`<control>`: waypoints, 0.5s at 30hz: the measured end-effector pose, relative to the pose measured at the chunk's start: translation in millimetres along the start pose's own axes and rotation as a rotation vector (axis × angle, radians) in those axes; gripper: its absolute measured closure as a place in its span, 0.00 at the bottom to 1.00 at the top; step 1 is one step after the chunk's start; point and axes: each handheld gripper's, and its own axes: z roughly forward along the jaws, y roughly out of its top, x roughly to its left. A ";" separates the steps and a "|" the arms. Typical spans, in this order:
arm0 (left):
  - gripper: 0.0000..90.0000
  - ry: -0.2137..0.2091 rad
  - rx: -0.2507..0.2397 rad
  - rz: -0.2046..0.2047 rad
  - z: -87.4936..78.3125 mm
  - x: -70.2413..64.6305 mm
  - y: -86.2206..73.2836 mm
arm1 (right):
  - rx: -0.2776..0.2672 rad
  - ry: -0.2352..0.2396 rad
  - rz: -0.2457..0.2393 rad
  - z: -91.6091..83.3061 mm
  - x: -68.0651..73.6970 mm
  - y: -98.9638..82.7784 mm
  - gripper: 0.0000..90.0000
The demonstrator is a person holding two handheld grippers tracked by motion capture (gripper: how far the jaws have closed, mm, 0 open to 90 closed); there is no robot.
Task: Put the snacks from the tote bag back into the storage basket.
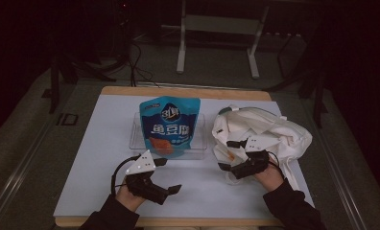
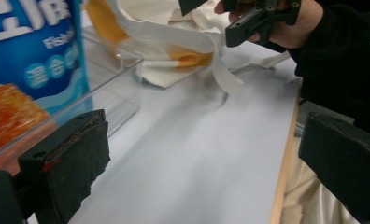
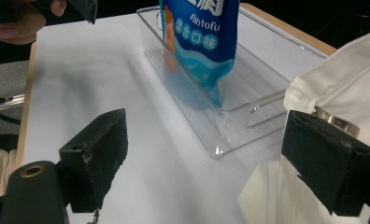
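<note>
A blue snack pouch (image 1: 169, 125) stands upright in a clear plastic tray (image 1: 136, 136) at the middle of the white mat. A crumpled white cloth bag (image 1: 265, 129) lies to its right. My left gripper (image 1: 169, 175) is open near the front of the mat, just short of the tray, holding nothing. My right gripper (image 1: 228, 155) is open at the cloth bag's near left edge. In the left gripper view the open gripper (image 2: 206, 163) faces the pouch (image 2: 29, 60), the tray (image 2: 117, 79) and the cloth bag (image 2: 174, 32). In the right gripper view the open gripper (image 3: 213, 158) faces the pouch (image 3: 202, 42), the tray (image 3: 253, 112) and the cloth bag (image 3: 346, 88).
The white mat (image 1: 97, 158) covers a wooden table whose front edge (image 1: 178, 222) runs just before the person's sleeves. A metal stand (image 1: 217, 28) rises behind the table in the dark. Bare mat lies left of the tray and between the two grippers.
</note>
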 end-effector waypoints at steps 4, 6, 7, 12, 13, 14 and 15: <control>0.02 -0.019 0.006 0.010 5.1 -2.9 -0.6 | 0.007 -0.004 -0.005 -3.9 2.6 -5.6 0.16; 0.02 -0.035 0.007 0.017 7.4 -4.2 -1.6 | 0.012 -0.003 -0.003 -6.2 4.2 -9.4 0.16; 0.02 -0.042 0.010 0.024 8.4 -5.0 -1.8 | 0.012 -0.004 -0.006 -6.9 4.6 -10.7 0.16; 0.02 -0.056 0.012 0.035 12.3 -7.4 -2.5 | 0.020 -0.011 -0.002 -12.6 7.5 -18.0 0.16; 0.02 -0.061 0.013 0.043 13.8 -8.2 -3.0 | 0.019 -0.010 0.000 -13.9 8.2 -19.5 0.16; 0.02 -0.064 0.014 0.047 14.4 -8.4 -3.1 | 0.017 -0.013 -0.001 -14.7 8.6 -20.4 0.16; 0.02 -0.066 0.016 0.046 15.2 -8.5 -3.4 | 0.015 -0.017 -0.001 -15.8 9.3 -21.6 0.16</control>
